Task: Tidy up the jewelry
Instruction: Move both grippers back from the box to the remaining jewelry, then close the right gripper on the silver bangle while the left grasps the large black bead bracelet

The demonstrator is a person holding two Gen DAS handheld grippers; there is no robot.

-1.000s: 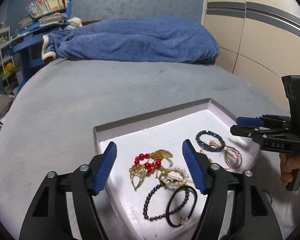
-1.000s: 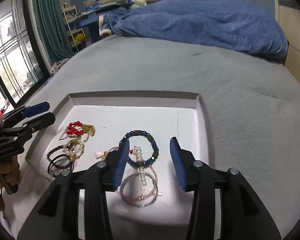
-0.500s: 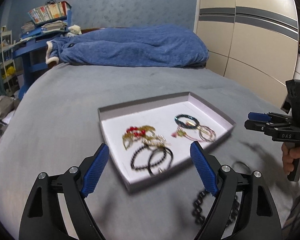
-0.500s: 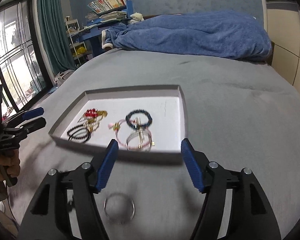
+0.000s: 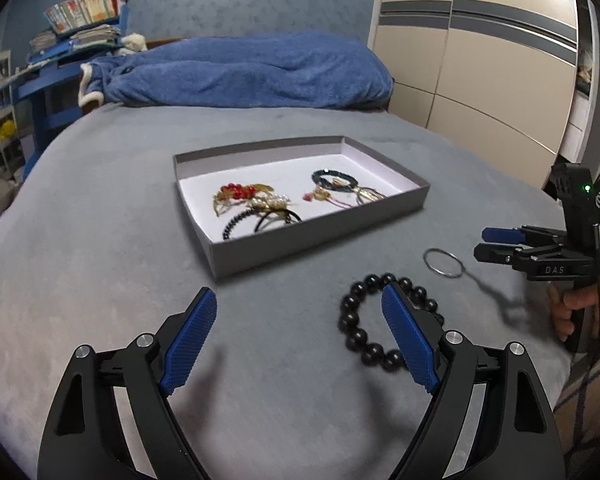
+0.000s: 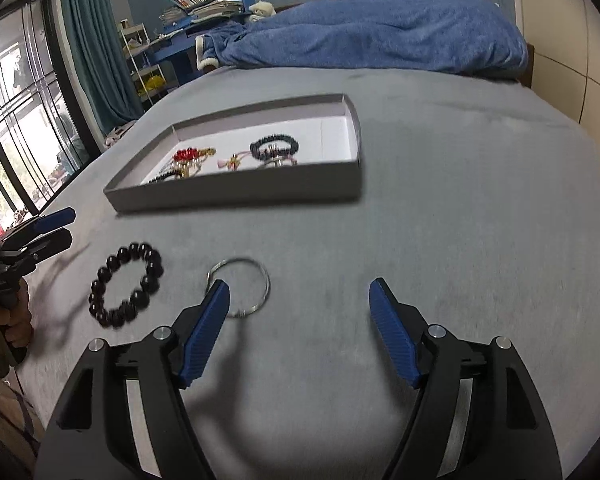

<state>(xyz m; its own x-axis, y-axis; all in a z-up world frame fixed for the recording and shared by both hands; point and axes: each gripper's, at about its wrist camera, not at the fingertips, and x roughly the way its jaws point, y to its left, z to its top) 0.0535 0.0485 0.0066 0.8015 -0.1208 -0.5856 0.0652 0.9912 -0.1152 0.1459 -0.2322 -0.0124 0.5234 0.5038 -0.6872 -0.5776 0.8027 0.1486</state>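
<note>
A grey tray (image 5: 320, 228) with a white floor lies on the grey bed and holds several bracelets and hair pieces; it also shows in the right wrist view (image 6: 236, 192). A black bead bracelet (image 5: 354, 334) (image 6: 126, 284) and a thin silver bangle (image 5: 444, 263) (image 6: 240, 286) lie on the bed in front of the tray. My left gripper (image 5: 300, 332) is open and empty above the bed, its right finger over the bead bracelet. My right gripper (image 6: 300, 322) is open and empty, its left finger over the bangle.
A blue blanket (image 5: 236, 72) lies heaped at the far end of the bed. A blue shelf with books (image 5: 80, 24) stands at the far left. Wardrobe doors (image 5: 480, 72) stand to the right. A window and teal curtain (image 6: 80, 40) are on the left.
Both grippers have pulled back from over the tray toward the near side of the bed. The bead bracelet and the silver bangle have come into view in front of the tray.
</note>
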